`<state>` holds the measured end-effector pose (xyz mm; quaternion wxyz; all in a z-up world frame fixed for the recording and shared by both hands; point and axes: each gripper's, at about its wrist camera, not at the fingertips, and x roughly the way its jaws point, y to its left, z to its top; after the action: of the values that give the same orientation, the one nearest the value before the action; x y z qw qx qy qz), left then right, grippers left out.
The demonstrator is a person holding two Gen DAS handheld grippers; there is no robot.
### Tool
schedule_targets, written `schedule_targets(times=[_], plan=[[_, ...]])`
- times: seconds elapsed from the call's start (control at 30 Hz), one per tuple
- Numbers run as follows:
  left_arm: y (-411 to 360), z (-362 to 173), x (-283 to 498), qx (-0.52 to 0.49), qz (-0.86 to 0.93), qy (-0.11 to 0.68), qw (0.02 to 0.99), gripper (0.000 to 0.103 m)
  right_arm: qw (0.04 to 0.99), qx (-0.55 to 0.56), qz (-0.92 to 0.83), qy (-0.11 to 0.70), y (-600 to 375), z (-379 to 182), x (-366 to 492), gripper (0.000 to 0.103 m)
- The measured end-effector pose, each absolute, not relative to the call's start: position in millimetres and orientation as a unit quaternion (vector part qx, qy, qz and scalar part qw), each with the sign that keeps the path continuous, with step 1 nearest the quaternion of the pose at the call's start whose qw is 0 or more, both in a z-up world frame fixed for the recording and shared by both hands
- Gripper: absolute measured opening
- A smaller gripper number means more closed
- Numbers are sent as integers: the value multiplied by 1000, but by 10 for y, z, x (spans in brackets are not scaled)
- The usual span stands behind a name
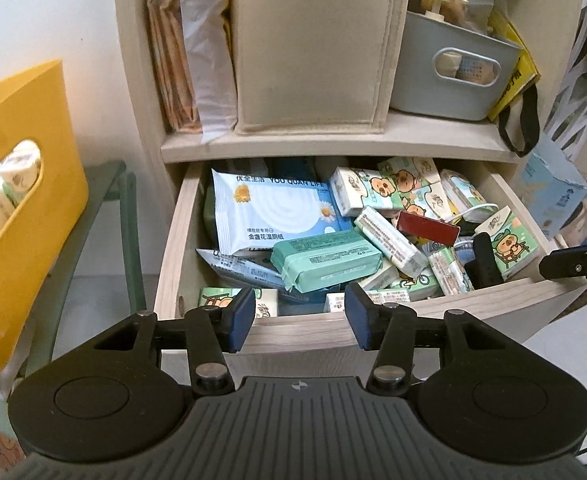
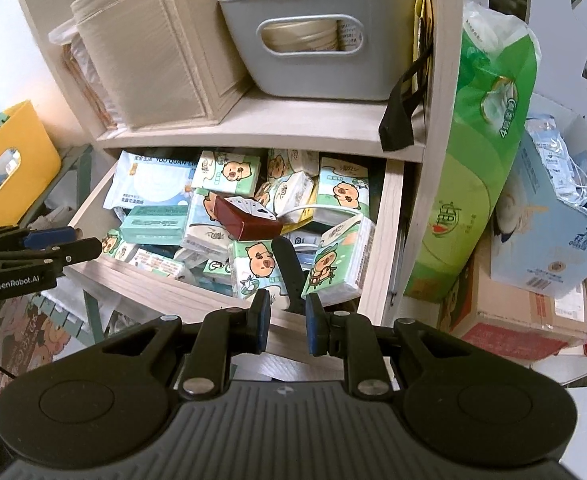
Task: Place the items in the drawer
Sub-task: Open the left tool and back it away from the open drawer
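The wooden drawer [image 1: 313,336] stands pulled out and is full of tissue packs, a blue wet-wipe pack [image 1: 277,212], a green pack [image 1: 325,260], a dark red box [image 1: 427,227] and a black handle-shaped object [image 1: 485,262]. My left gripper [image 1: 299,322] is open and empty just above the drawer's front edge. My right gripper [image 2: 287,322] is open a little and empty, at the front right corner of the drawer [image 2: 197,300], close to the black object [image 2: 289,268]. The red box [image 2: 245,220] lies in the middle of the pile.
A yellow bin [image 1: 17,208] holding tissue packs stands on a green stand to the left. The shelf above holds a beige fabric box [image 1: 313,48] and a grey basket [image 1: 453,68]. A green tissue bundle [image 2: 477,160] and cartons [image 2: 549,224] crowd the right side.
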<state>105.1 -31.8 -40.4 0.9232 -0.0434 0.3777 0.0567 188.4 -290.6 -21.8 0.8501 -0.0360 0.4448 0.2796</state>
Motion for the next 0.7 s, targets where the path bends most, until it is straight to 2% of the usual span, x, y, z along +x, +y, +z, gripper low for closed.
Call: schedule_targets(times=[0.6,0.7], plan=[[-312,-383,731,-49,28,399,915,52,830,-77,292,469,-2872,-201,1560,23],[-296,-376,718,-49,29,400,915,53,828,-83,292,472,-2855,-209,1547,29]])
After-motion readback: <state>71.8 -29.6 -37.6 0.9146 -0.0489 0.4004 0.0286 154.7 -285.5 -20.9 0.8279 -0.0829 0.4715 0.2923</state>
